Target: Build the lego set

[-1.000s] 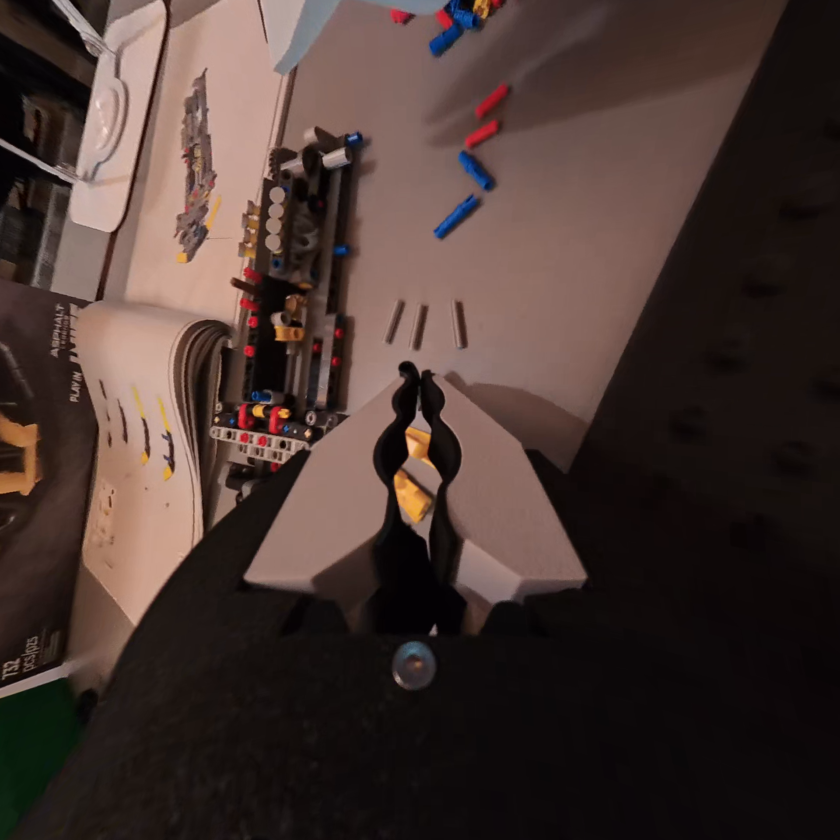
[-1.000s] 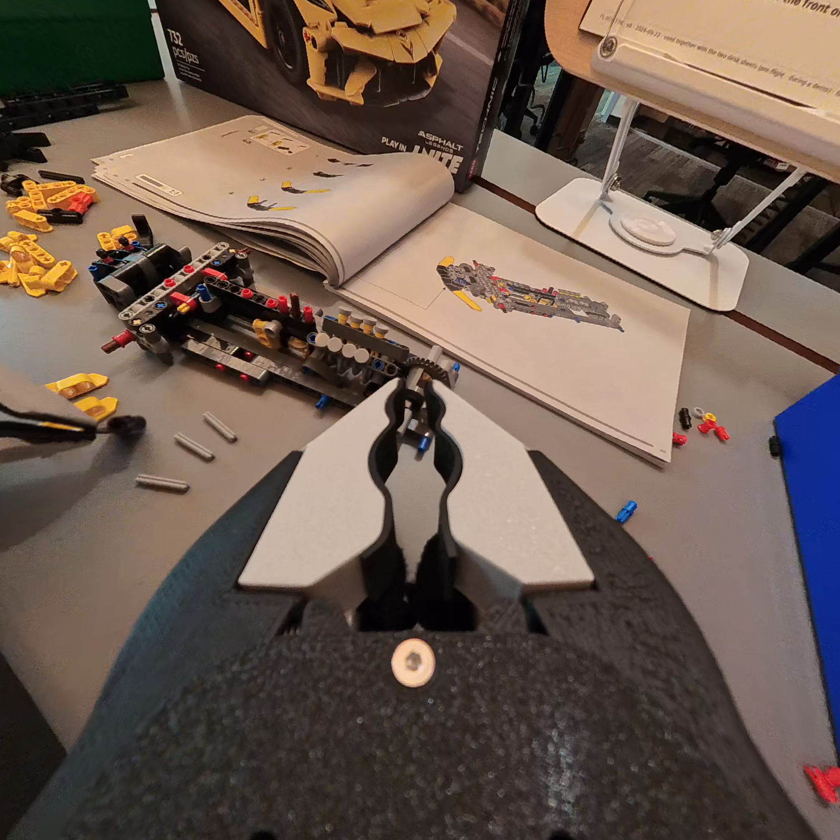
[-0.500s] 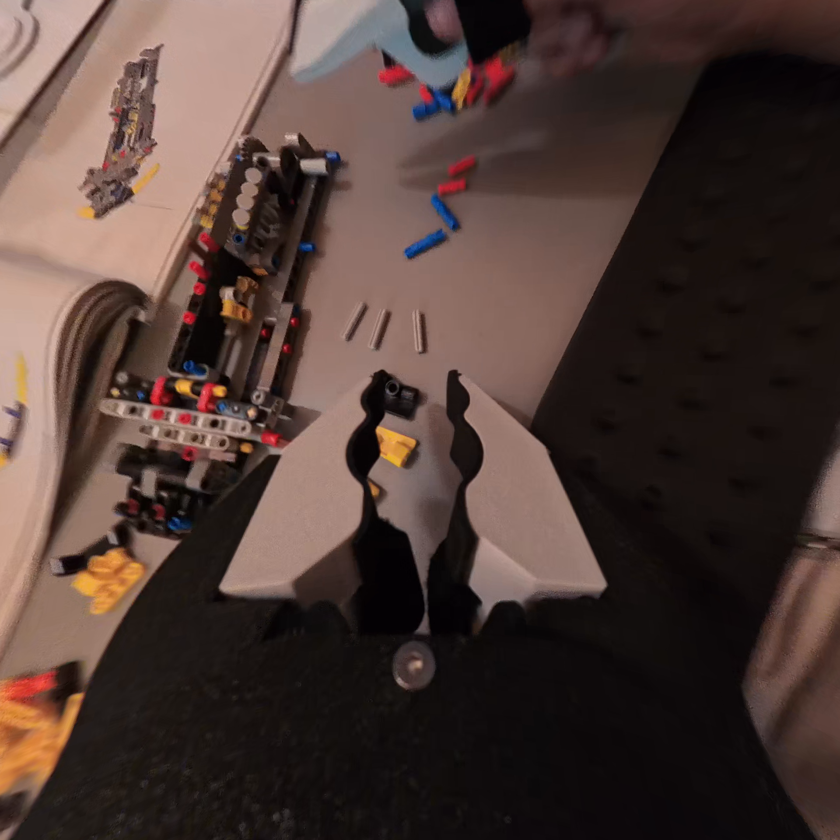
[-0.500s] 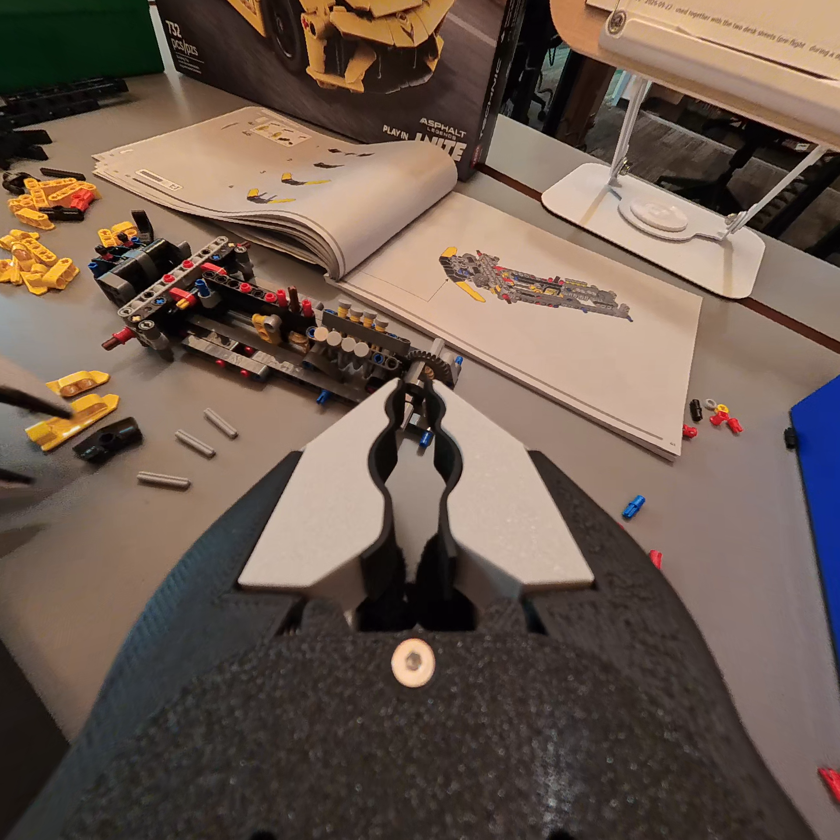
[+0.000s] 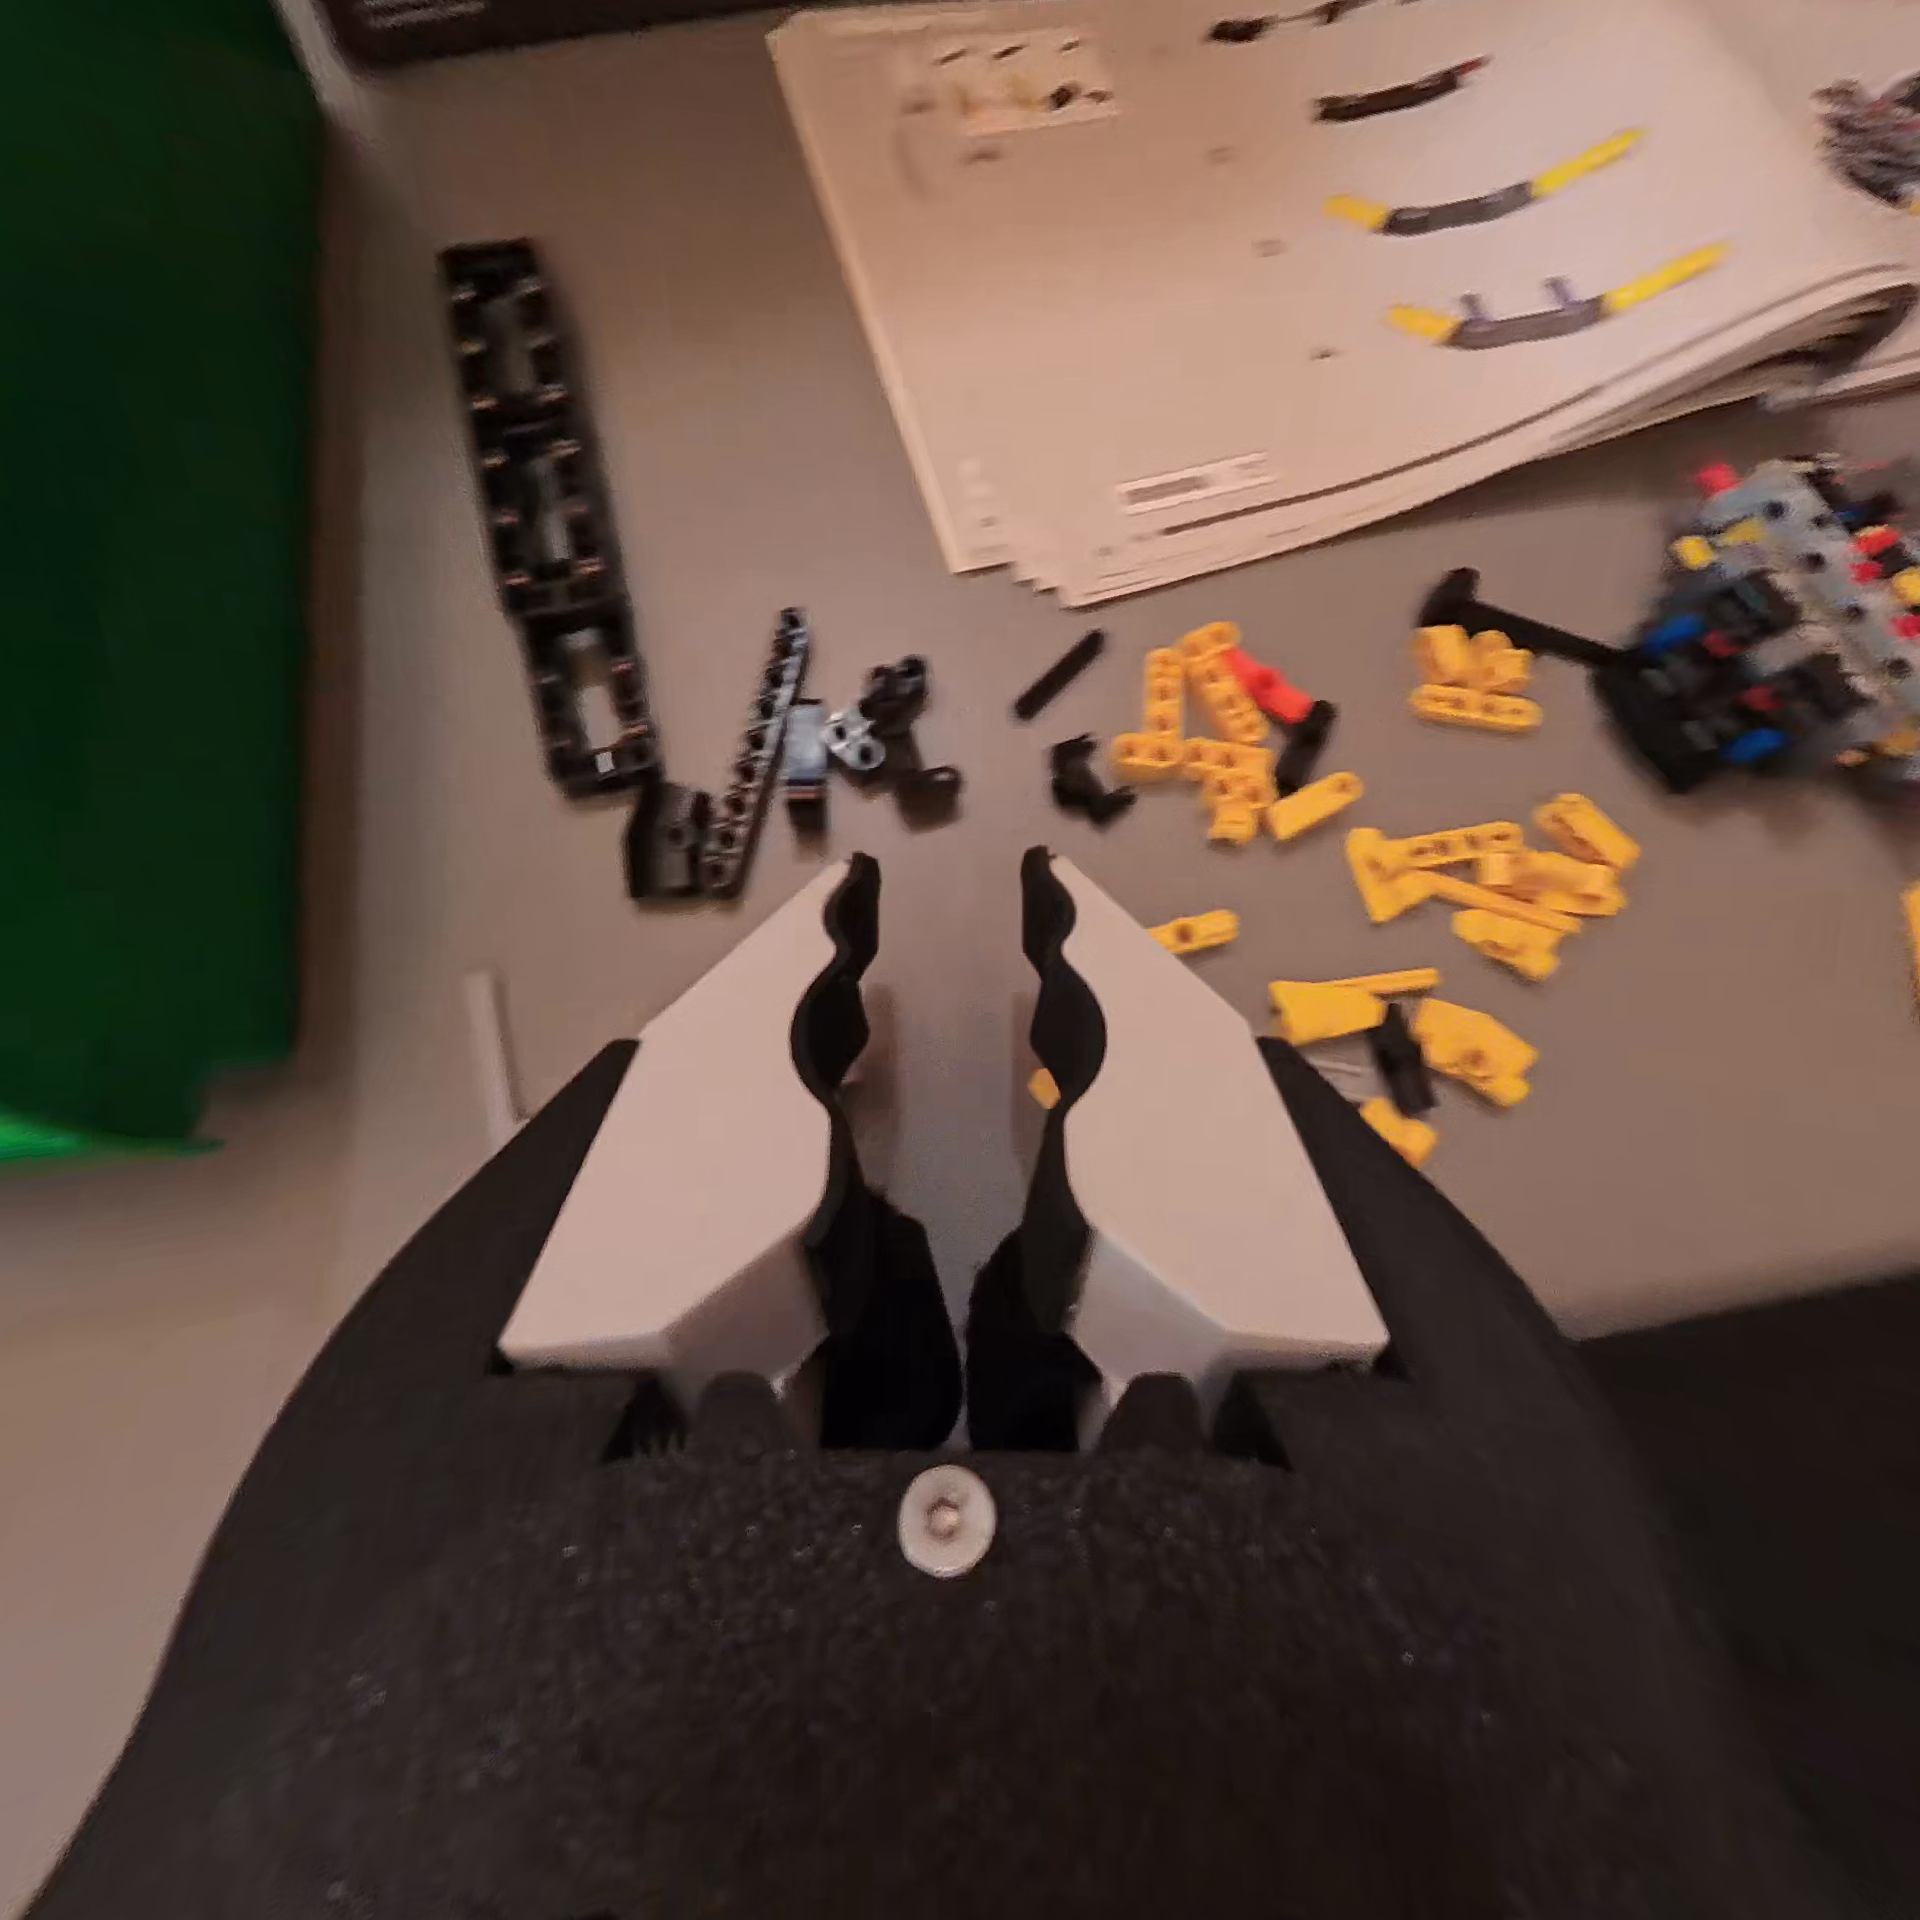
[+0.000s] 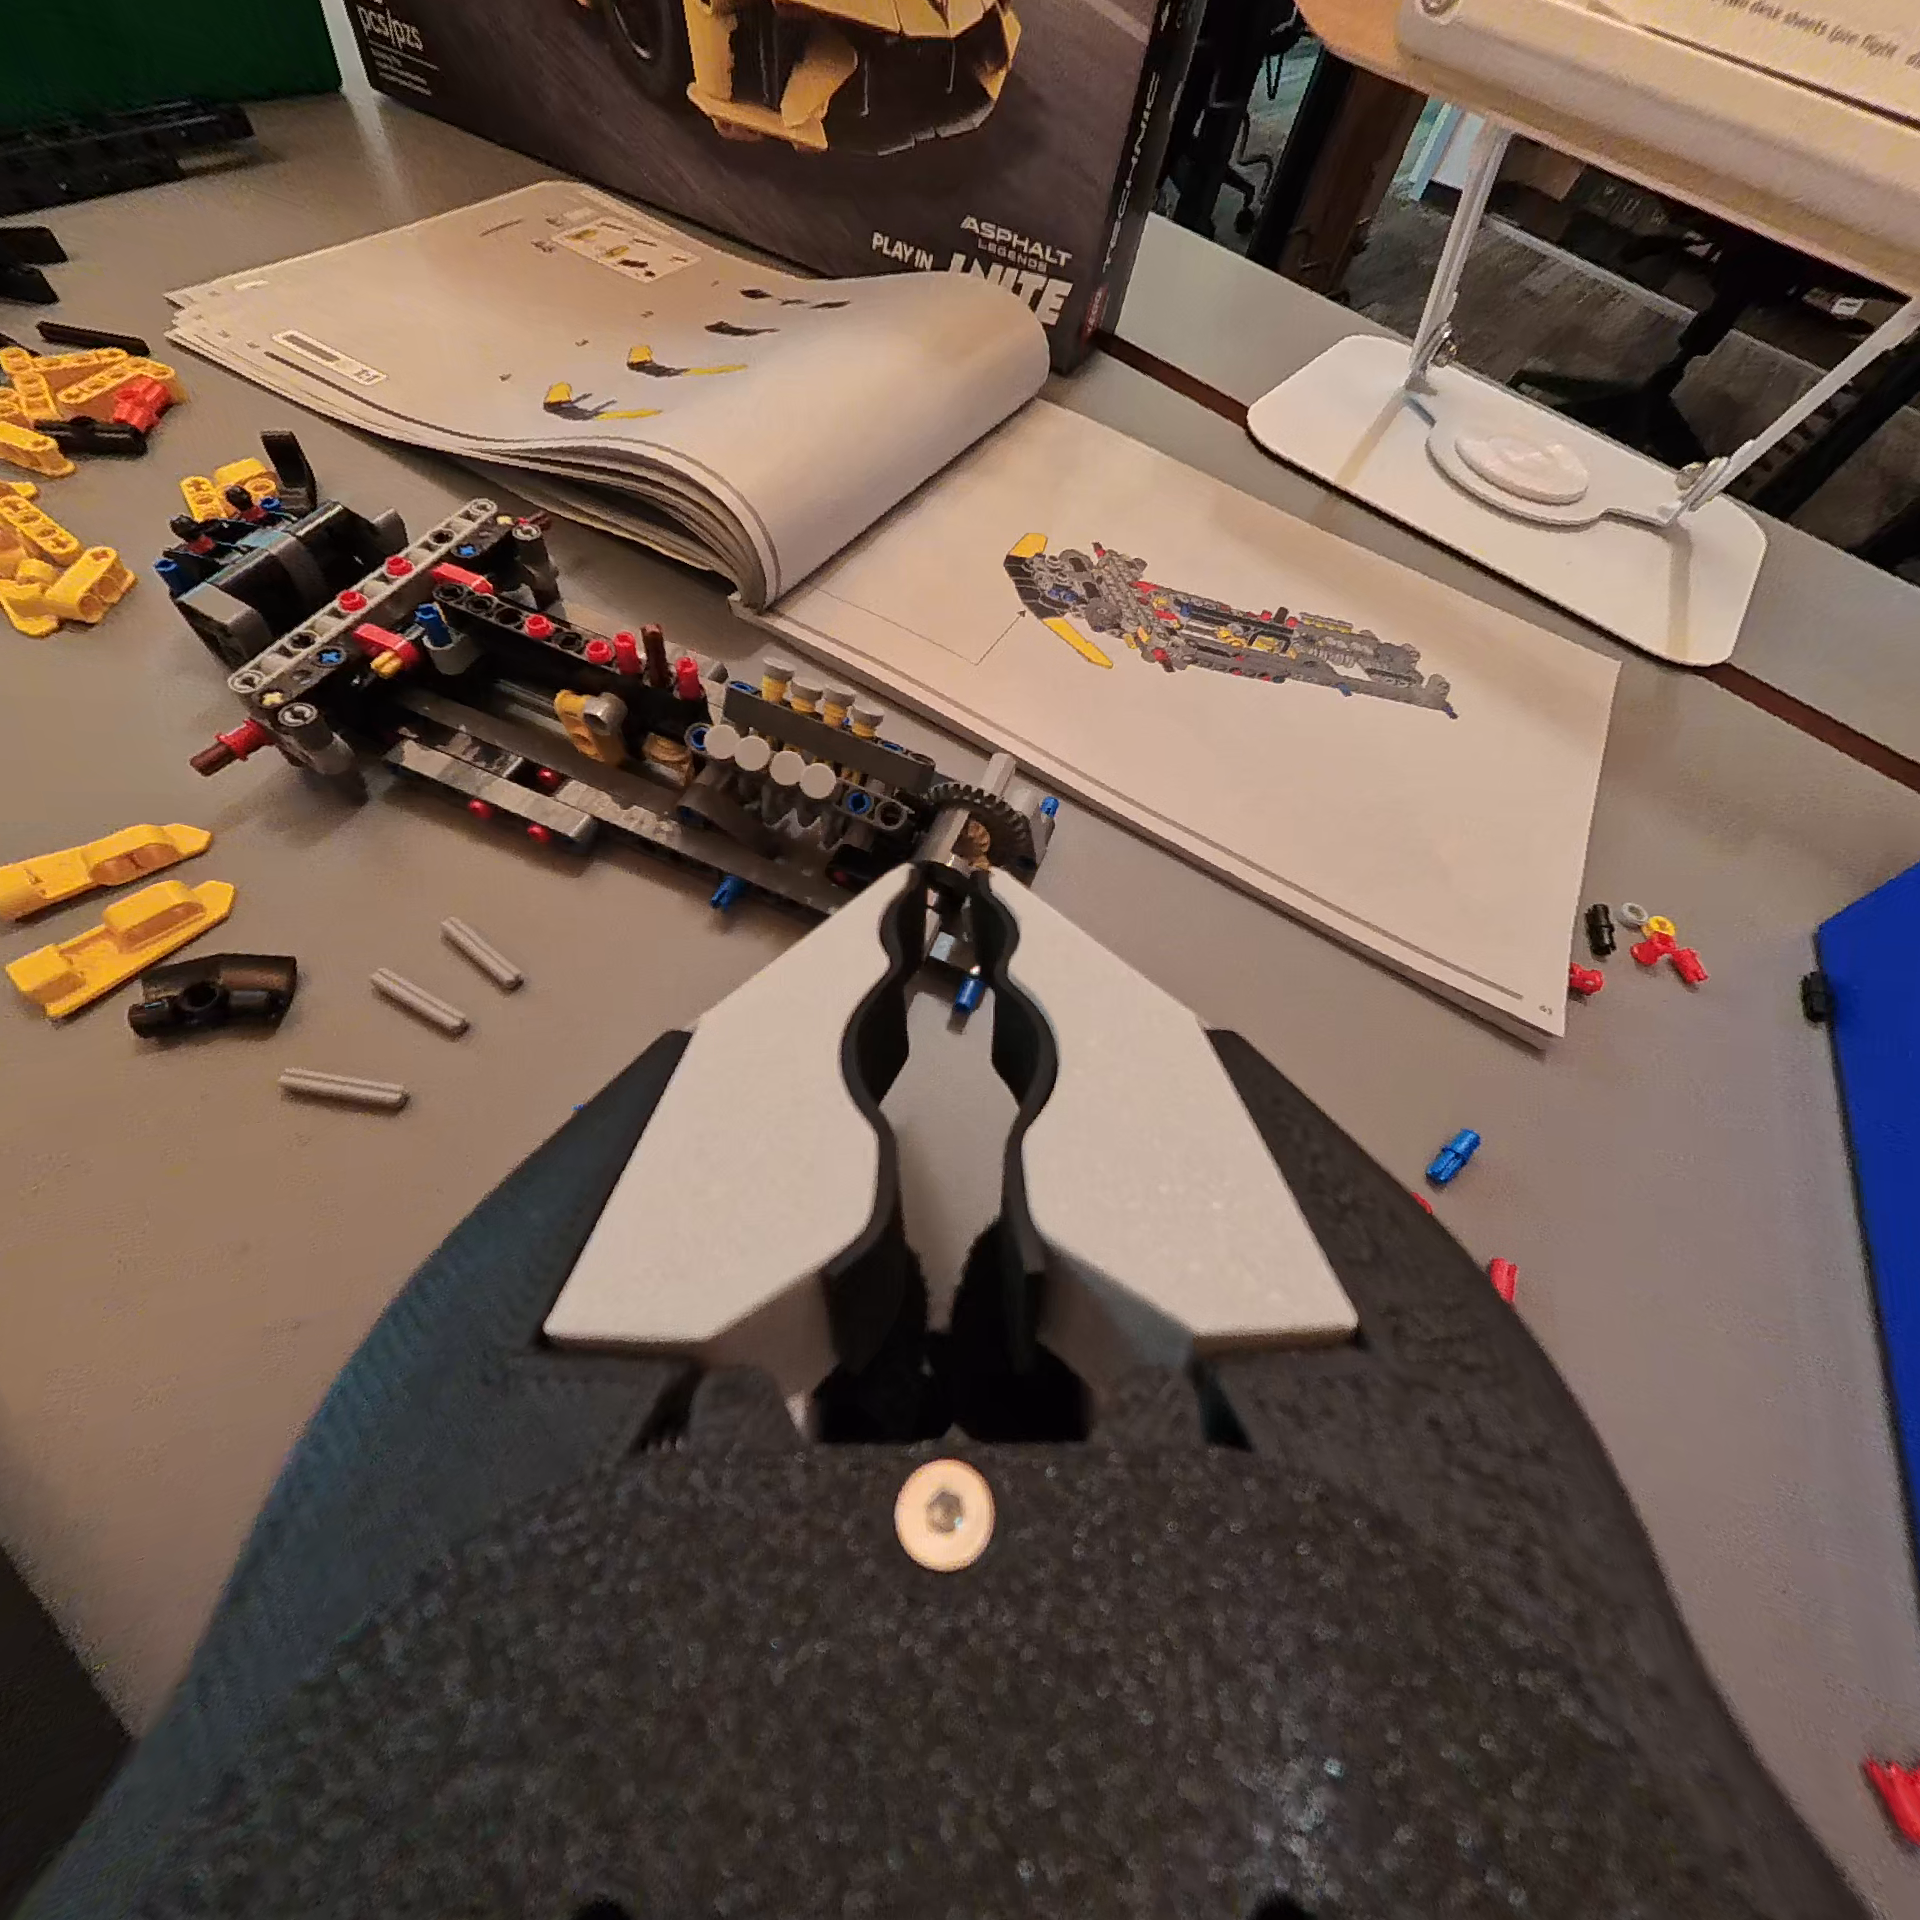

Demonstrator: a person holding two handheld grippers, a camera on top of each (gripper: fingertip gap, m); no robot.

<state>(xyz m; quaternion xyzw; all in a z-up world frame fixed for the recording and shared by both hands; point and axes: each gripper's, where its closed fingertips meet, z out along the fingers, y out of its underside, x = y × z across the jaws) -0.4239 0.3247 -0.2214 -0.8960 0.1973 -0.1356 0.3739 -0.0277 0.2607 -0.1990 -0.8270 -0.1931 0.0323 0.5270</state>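
Chassis point(image 6: 582, 717) end in right jaws.

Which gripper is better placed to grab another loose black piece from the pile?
Left. The left gripper is open and empty just short of the loose black pieces; the right gripper is shut on the chassis.

White lettering stands on the dark set box point(image 6: 831, 156) at the far side of the table, in its lower right corner, down its narrow side panel and small at its upper left (what it says is not given here). The open instruction booklet point(image 6: 727, 416) carries a small printed strip on its left page and a tiny mark at the near right corner of its right page; in the left wrist view its print point(image 5: 1195, 488) is blurred. At far right, the sheet point(image 6: 1714, 42) on the white stand point(image 6: 1507, 499) bears dark print.
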